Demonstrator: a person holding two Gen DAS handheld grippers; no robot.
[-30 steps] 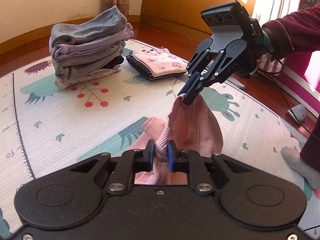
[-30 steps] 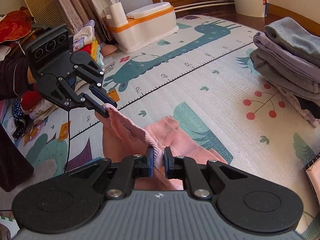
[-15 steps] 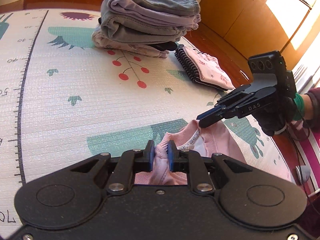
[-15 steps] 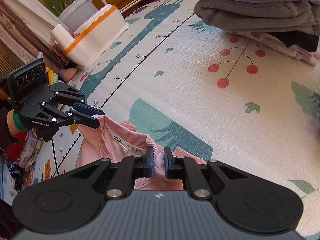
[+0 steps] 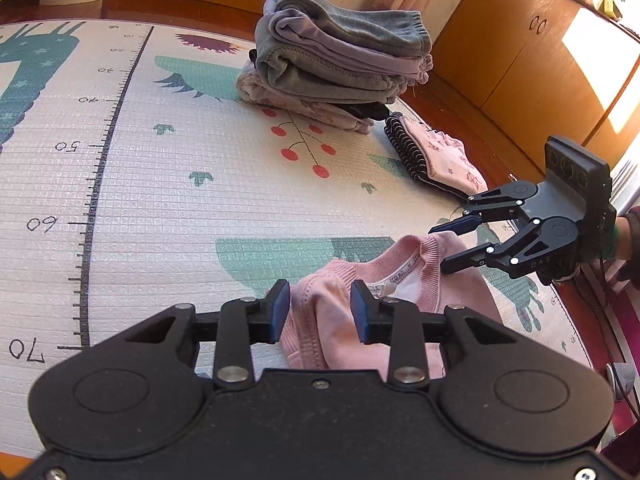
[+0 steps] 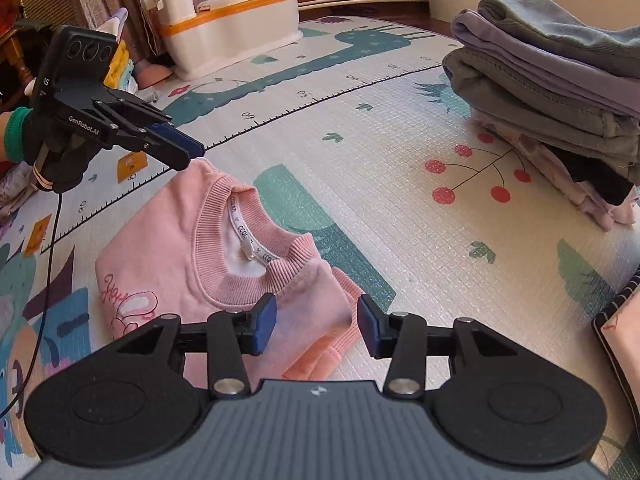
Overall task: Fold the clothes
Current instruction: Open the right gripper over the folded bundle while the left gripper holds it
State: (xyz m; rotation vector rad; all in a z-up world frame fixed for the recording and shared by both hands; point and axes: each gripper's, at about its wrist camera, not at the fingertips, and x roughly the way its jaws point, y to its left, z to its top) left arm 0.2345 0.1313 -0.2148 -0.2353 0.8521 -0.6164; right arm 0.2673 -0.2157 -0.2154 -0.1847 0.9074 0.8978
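Observation:
A small pink sweatshirt lies on the play mat, neck up, with its ribbed collar and label showing. It also shows in the left wrist view. My left gripper is open, its blue pads either side of one shoulder; from the right wrist view it sits at the shirt's far shoulder. My right gripper is open over the other shoulder and a folded sleeve; in the left wrist view its fingers stand apart by the collar.
A tall stack of folded grey and lilac clothes stands at the mat's far side, also seen in the right wrist view. A smaller folded pink and striped pile lies beside it. A white and orange tub and loose clothes sit beyond the mat.
Both grippers lowered the pink sweatshirt onto the mat, then opened and let go of its shoulders. The shirt now lies flat.

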